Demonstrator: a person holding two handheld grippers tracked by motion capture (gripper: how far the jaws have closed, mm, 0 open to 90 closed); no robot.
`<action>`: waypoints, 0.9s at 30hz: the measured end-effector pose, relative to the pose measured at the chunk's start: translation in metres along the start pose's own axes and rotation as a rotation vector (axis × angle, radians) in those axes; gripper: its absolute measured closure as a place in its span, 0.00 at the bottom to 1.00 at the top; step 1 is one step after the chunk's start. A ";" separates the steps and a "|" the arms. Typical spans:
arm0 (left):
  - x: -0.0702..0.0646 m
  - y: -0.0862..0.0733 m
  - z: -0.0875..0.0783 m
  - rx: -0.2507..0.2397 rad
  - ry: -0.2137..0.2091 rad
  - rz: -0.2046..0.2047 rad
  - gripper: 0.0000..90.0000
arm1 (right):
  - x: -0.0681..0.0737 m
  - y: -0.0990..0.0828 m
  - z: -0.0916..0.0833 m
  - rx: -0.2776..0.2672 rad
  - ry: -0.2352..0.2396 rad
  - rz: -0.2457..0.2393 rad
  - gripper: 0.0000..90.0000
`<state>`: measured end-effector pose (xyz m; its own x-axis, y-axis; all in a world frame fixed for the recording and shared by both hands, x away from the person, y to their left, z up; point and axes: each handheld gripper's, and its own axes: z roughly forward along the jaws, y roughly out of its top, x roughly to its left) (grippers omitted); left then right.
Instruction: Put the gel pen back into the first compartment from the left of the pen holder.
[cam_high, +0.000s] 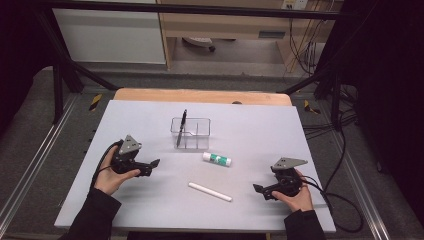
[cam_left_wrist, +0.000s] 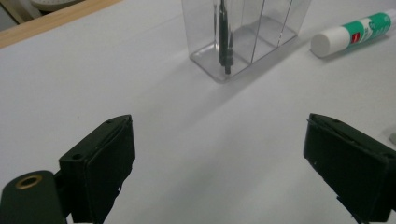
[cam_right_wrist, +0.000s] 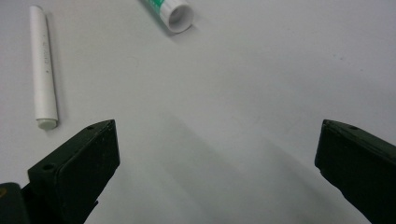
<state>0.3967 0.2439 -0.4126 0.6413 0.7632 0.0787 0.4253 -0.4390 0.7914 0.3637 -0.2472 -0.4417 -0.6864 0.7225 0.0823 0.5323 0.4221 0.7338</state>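
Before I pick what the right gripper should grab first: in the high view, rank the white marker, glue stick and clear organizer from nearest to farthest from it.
From the right gripper:
1. White marker, lying on the mat just to its left.
2. Glue stick, farther up the table, toward the middle.
3. Clear organizer, farthest back, with a dark pen standing in it.

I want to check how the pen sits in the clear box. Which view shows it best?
The left gripper view: the pen stands close up, tip down in the box. The high view shows it small; the right gripper view looks elsewhere.

Dark long sleeves, left gripper and right gripper black with grey three-cornered plates, trailing black cables, flat rectangular jaws
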 end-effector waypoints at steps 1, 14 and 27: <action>-0.001 -0.003 0.000 -0.002 -0.001 -0.003 0.10 | 0.002 0.001 0.000 0.003 0.004 0.003 0.01; -0.010 -0.034 -0.004 0.011 -0.029 -0.001 0.06 | 0.031 0.019 0.009 0.022 0.066 -0.066 0.01; -0.009 -0.049 -0.008 0.011 -0.030 -0.012 0.06 | 0.065 0.037 0.029 0.019 0.142 -0.120 0.04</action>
<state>0.3649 0.2624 -0.4476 0.6552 0.7538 0.0509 0.4400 -0.4355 0.7853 0.3533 -0.1684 -0.4286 -0.8079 0.5824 0.0896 0.4502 0.5119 0.7316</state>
